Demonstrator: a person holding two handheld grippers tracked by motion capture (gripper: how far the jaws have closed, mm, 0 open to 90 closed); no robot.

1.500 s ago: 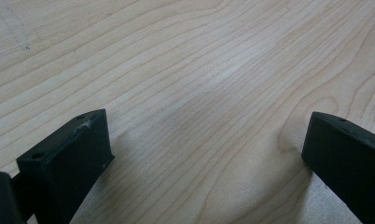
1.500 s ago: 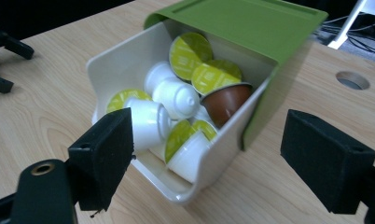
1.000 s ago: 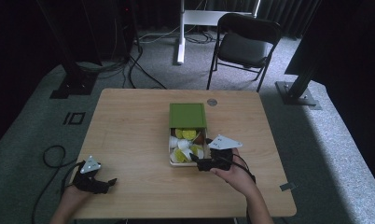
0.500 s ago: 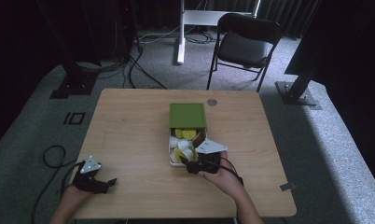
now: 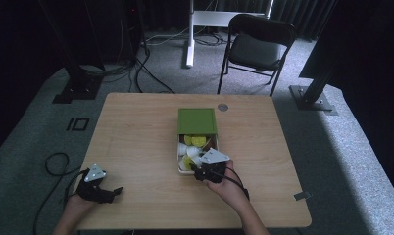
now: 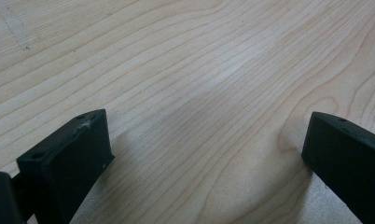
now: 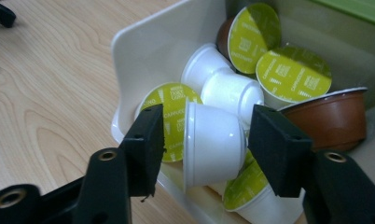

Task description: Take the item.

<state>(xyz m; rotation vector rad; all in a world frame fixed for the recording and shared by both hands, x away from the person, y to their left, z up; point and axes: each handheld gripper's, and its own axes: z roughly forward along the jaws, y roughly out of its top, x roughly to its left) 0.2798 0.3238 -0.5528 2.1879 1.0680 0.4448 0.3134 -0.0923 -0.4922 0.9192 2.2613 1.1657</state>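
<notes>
**Right gripper at the capsule box, left gripper idle**

Wooden table (image 5: 136, 147) with a white box (image 5: 181, 169) of coffee capsules near its middle, the green lid (image 5: 197, 121) lying over the box's far half. Beyond the lid, a small round grey disc (image 5: 222, 106) set in the tabletop.

Right gripper (image 7: 204, 140) at the near end of the box, held by the right hand (image 5: 228, 186), jaws parted around a white capsule (image 7: 213, 144) lying on its side. Left jaw just beside the capsule's rim, right jaw near its rounded base; contact on either side not clear enough to call a grip. Behind that capsule in the box: a yellow-green foil top (image 7: 174, 119) against the white wall, another white capsule (image 7: 230, 91), two more yellow-green tops (image 7: 253, 37) leaning further in, and a brown capsule (image 7: 332, 119) at the right.

Left gripper (image 5: 98, 188) well away from the box, toward the table's near left corner, in the left hand (image 5: 80, 200). Jaws spread wide over bare wood, holding nothing.

Past the far edge of the table from the box, a black folding chair (image 5: 256, 46) on grey carpet.
</notes>
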